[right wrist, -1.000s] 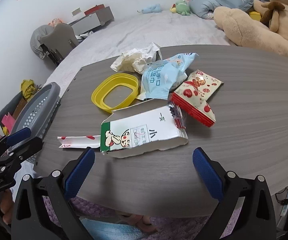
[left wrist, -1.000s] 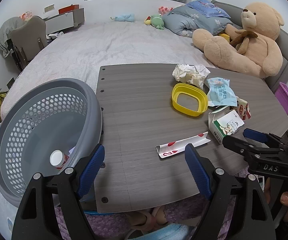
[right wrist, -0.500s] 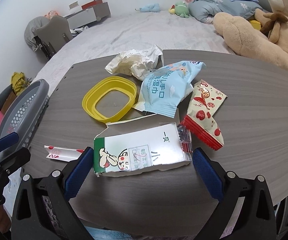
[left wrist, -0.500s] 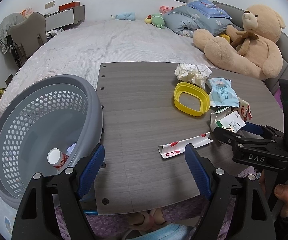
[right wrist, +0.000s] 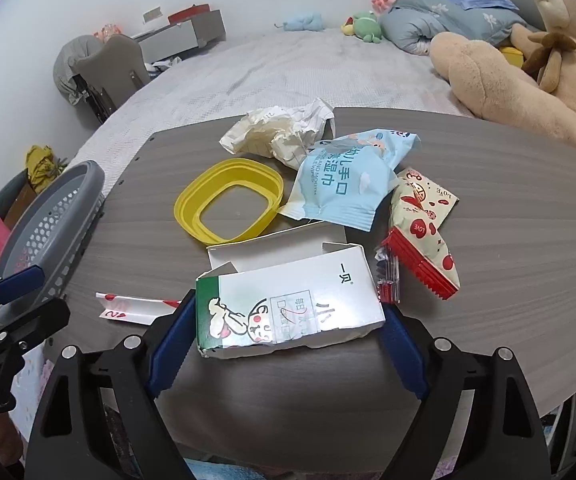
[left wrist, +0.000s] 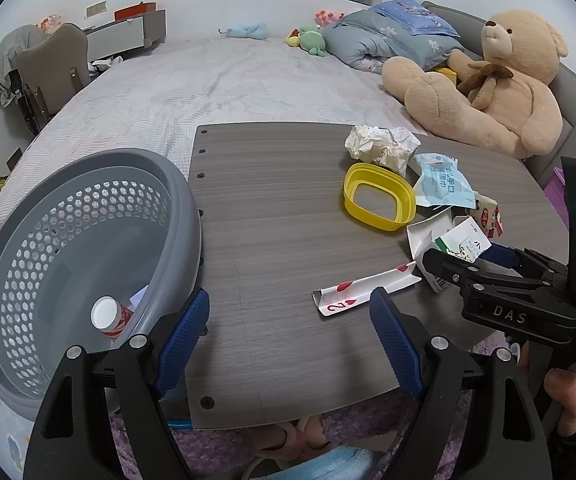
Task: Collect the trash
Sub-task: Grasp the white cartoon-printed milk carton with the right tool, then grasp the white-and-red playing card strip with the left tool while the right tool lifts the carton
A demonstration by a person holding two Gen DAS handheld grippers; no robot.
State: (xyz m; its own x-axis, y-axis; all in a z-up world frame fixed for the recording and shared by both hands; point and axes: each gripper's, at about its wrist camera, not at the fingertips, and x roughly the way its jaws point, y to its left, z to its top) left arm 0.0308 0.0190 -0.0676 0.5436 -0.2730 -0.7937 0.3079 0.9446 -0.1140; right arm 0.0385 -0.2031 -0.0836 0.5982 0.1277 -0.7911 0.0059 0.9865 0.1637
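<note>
Looking through the left wrist view, your left gripper (left wrist: 288,332) has its jaws wide and holds nothing. It hangs at the bottom of the frame, over the near edge of the grey wooden board (left wrist: 280,208). The grey basket (left wrist: 184,200) fills the lower left, with a small red bottle (left wrist: 108,318) inside. A folded playing card (left wrist: 363,290) lies just above the right finger.

In the right wrist view, your right gripper (right wrist: 286,330) has its jaws wide around the white carton (right wrist: 288,308) at bottom centre, one pad beside each end; I cannot tell if they press yet. I judge the carton light, empty and easy to crush, so close gently on its short ends. Above it lie a yellow ring (right wrist: 228,204), a blue wipes pack (right wrist: 343,188), crumpled paper (right wrist: 280,132) and a red-spotted wrapper (right wrist: 419,232). A bed with a teddy bear (right wrist: 527,80) fills the upper frame.
</note>
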